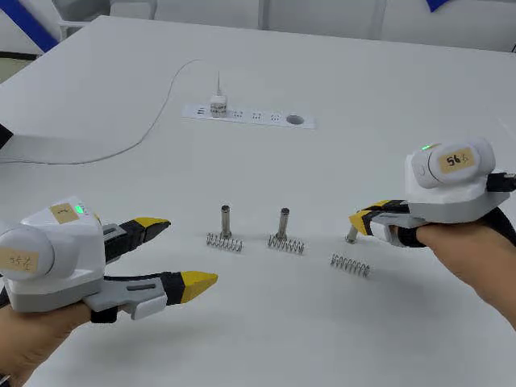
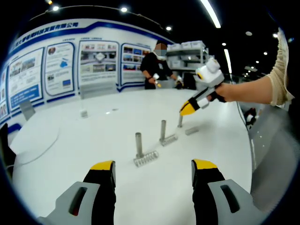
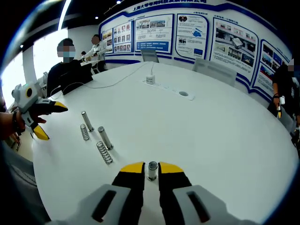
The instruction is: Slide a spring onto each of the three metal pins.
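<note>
On the white worktop (image 1: pixel 266 339) the middle pin (image 1: pixel 283 222) stands upright, its spring (image 1: pixel 286 244) lying at its foot. Just left of it the left pin (image 1: pixel 226 219) stands the same way w/ the left spring (image 1: pixel 224 242). To its right, the right pin (image 1: pixel 351 236) is pinched btwn the closed right tongs (image 3: pixel 152 168), prob. near its top. The right spring (image 1: pixel 350 265) lies loose nearby. The left tongs (image 2: pixel 153 165) gape, holding nothing, well left of the middle pin.

Right gripper (image 3: pixel 152 169) — yellow-tipped jaws pressed against both sides of the gripped pin (image 3: pixel 152 165), upright between them. Ahead-left: nearer pin (image 3: pixel 105 138) with nearer spring (image 3: pixel 104 153) just beside it, then farther pin (image 3: pixel 86 121) and farther spring (image 3: pixel 85 132). Far left — left gripper (image 3: pixel 50 121), jaws apart.
</note>
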`<state>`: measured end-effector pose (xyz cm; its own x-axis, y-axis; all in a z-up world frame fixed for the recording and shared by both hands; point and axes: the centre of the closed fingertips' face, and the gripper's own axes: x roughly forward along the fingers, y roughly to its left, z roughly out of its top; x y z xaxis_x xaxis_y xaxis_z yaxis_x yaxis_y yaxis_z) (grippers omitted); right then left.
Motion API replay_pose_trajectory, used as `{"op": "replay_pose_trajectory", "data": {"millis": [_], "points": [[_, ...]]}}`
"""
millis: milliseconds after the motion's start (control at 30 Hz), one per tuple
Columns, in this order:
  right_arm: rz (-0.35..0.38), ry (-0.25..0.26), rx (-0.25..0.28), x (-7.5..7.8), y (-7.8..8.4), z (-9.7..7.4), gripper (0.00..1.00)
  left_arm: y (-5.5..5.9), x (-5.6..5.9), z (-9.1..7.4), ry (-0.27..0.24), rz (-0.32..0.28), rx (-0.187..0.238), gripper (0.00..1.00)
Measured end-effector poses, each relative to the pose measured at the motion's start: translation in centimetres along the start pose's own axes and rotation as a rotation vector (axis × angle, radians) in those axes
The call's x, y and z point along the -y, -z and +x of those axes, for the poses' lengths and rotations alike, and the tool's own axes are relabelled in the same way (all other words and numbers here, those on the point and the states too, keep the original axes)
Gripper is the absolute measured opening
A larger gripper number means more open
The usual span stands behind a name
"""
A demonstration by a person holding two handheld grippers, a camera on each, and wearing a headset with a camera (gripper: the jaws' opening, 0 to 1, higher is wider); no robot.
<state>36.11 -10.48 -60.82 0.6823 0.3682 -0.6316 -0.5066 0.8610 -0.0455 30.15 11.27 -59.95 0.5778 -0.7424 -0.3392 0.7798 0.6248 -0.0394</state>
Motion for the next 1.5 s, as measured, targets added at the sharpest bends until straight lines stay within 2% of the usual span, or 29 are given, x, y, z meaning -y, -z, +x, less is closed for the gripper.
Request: {"op": "replay_pose_trajectory", "data": {"millis": [233,567,733,933,967,1000,1133,1333,1500], "points": [[-0.004,0.006,0.024,0.2,-0.4,-0.7,0.17,-0.1,0.1,0.0,0.001,0.001,0.003,0.67],[-0.028,0.002,0.038,1.0,-0.2,-2.0,0.17,-0.2,0.0,-0.1,-0.002,0.005,0.004,0.67],[-0.056,-0.021,0.044,1.0,0.0,-2.7,0.17,-0.2,-0.1,-0.1,-0.002,0.006,0.002,0.67],[-0.126,-0.102,0.033,0.0,1.1,-3.1,0.17,-0.3,-0.1,-0.1,-0.003,0.008,0.004,0.67],[-0.127,-0.103,0.027,0.0,1.4,-3.2,0.17,-0.4,0.0,-0.1,-0.002,0.008,0.004,0.67],[-0.14,-0.129,0.017,-0.3,1.8,-3.2,0.16,-0.4,0.0,-0.1,-0.002,0.009,0.004,0.67],[-0.177,-0.176,0.02,-1.1,2.3,-3.3,0.16,-0.4,0.2,0.0,-0.001,0.01,0.003,0.67],[-0.229,-0.264,0.004,-2.6,3.4,-3.2,0.16,-0.5,0.3,-0.1,-0.003,0.013,-0.001,0.66],[-0.274,-0.307,-0.024,-3.4,4.5,-2.6,0.16,-0.5,0.2,-0.2,-0.007,0.014,-0.001,0.66]]}}
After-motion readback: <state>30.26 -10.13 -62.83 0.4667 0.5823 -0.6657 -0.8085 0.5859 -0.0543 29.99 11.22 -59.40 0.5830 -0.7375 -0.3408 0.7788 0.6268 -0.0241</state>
